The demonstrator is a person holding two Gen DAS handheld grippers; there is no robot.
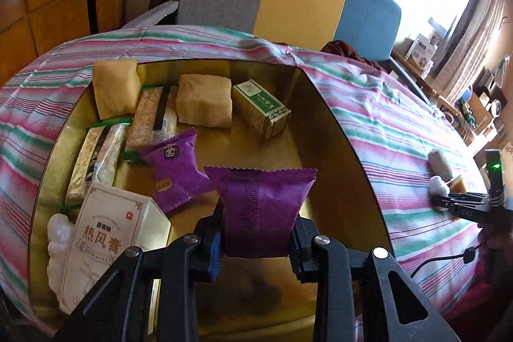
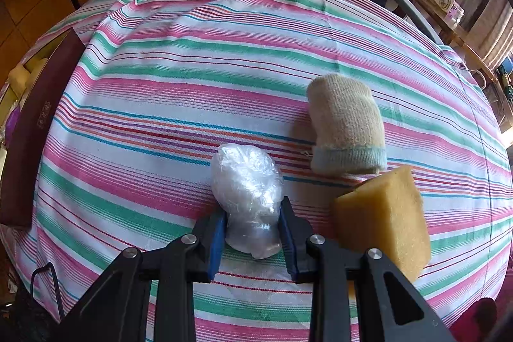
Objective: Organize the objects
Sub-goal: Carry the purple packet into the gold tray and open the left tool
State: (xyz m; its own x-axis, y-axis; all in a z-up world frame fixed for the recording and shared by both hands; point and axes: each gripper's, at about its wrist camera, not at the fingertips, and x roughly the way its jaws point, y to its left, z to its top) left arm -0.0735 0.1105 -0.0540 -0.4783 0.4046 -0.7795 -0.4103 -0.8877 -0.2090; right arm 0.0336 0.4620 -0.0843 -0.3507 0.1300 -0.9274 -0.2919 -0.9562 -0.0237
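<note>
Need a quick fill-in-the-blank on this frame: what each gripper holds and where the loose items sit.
1. The left gripper is shut on a ____ snack packet over the gold-lined box.
2. The right gripper is shut on a crumpled clear ____ wad.
3. The yellow sponge block lies on the striped cloth beside a knitted ____.

Missing: purple; plastic; sock

We see a glossy gold tray (image 1: 320, 130), a crinkled foil purple packet (image 1: 261, 207), a porous sponge (image 2: 383, 217) and a woven striped cloth (image 2: 192, 79).
</note>
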